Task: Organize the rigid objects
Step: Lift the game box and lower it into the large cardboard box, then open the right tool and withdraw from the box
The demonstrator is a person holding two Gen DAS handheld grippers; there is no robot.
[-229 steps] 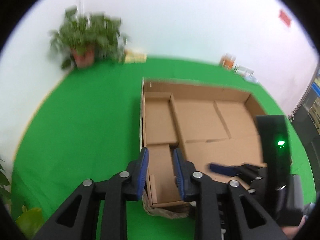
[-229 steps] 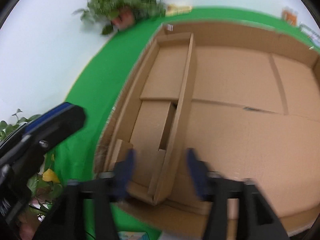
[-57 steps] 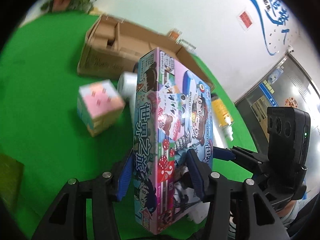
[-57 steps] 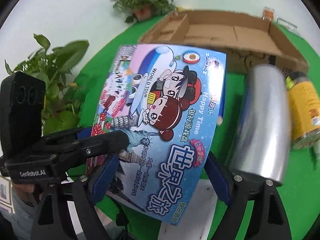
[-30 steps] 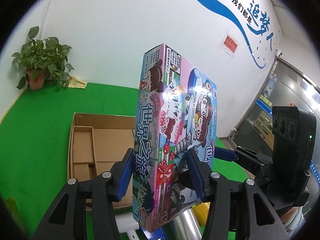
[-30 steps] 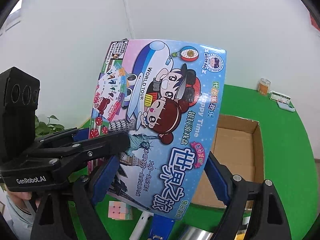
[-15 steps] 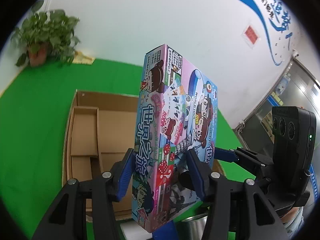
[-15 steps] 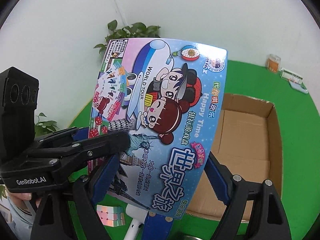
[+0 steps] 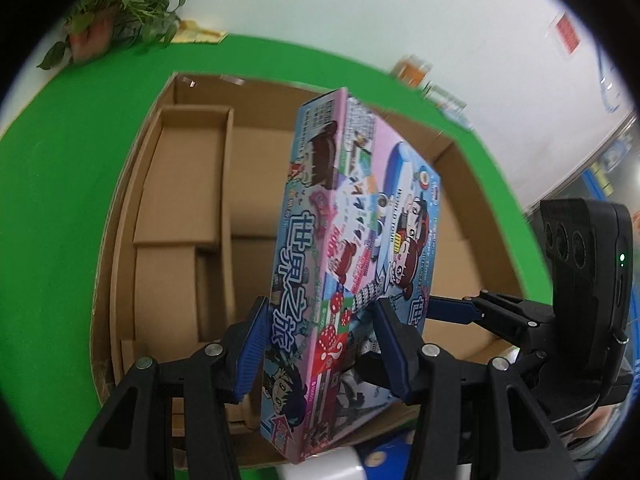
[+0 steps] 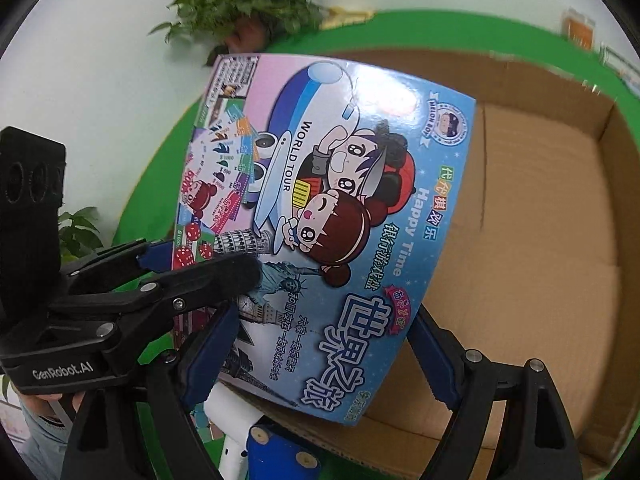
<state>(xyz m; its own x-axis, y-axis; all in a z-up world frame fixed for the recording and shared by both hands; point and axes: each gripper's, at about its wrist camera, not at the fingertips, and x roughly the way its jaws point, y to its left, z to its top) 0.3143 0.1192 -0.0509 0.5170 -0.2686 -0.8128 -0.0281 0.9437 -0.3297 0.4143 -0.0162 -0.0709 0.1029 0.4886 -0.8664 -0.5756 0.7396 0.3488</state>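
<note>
The left gripper (image 9: 320, 344) has its blue jaws pressed on the thin sides of the game box (image 9: 352, 248), near its bottom end. The right gripper (image 10: 324, 354) has its jaws set wide, one on each long edge of the same box, and they squeeze it across its big front. So both grippers hold one box together.

The game box is up in the air, tilted, with its top end leaning away. Its front is blue and pink, with a plane, two cartoon kids and the words "WORLD TOUR" and "Happy Time".

Right under and behind the box is an open cardboard box (image 9: 472, 208). It has a narrow part (image 9: 180, 184) walled off along its left side, and a big part (image 10: 540, 240) that fills the rest. The game box hangs over the big part, near the front wall.

The cardboard box sits on a green worktop (image 9: 60, 200). A white thing (image 10: 232, 412) lies on the worktop just in front of it, partly hidden. A potted plant (image 9: 120, 12) stands at the far edge by the white wall. A hand (image 10: 52, 398) grips the left gripper's handle.
</note>
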